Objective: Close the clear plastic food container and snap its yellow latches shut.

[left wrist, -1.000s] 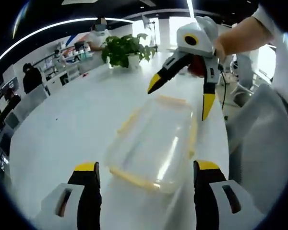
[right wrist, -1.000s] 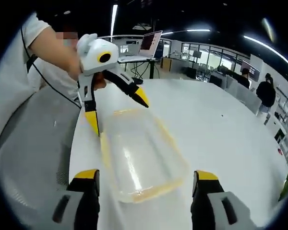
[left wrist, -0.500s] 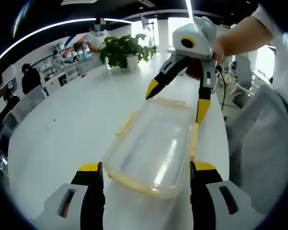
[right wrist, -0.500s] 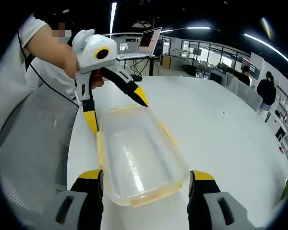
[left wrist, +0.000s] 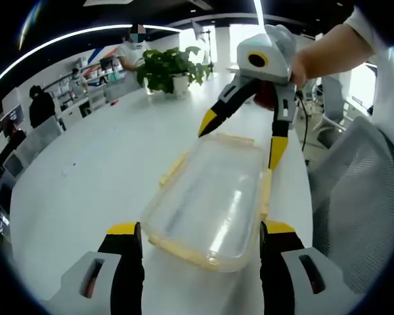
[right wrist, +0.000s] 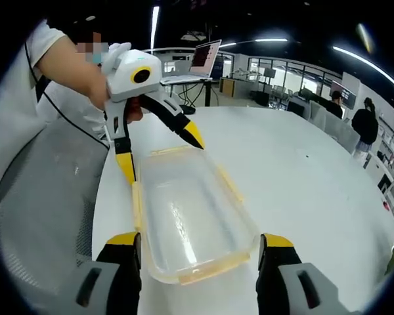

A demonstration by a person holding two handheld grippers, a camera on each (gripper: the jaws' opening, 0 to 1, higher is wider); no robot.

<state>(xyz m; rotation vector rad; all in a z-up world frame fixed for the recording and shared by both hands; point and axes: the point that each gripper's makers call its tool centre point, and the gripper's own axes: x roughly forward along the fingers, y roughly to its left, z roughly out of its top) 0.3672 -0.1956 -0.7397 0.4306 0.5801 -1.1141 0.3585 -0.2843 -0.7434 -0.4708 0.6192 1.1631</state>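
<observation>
Potted plant (left wrist: 173, 67) beyond container (left wrist: 210, 197)

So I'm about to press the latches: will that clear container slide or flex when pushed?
Likely light: the container looks empty, so a sideways push could skate it across the smooth white table. Its thin clear plastic may flex a little under pressure. Both open hand-held grippers, left and right, straddle its ends, which should help steady it.

Opposed close views share the container (left wrist: 210, 197).
</observation>
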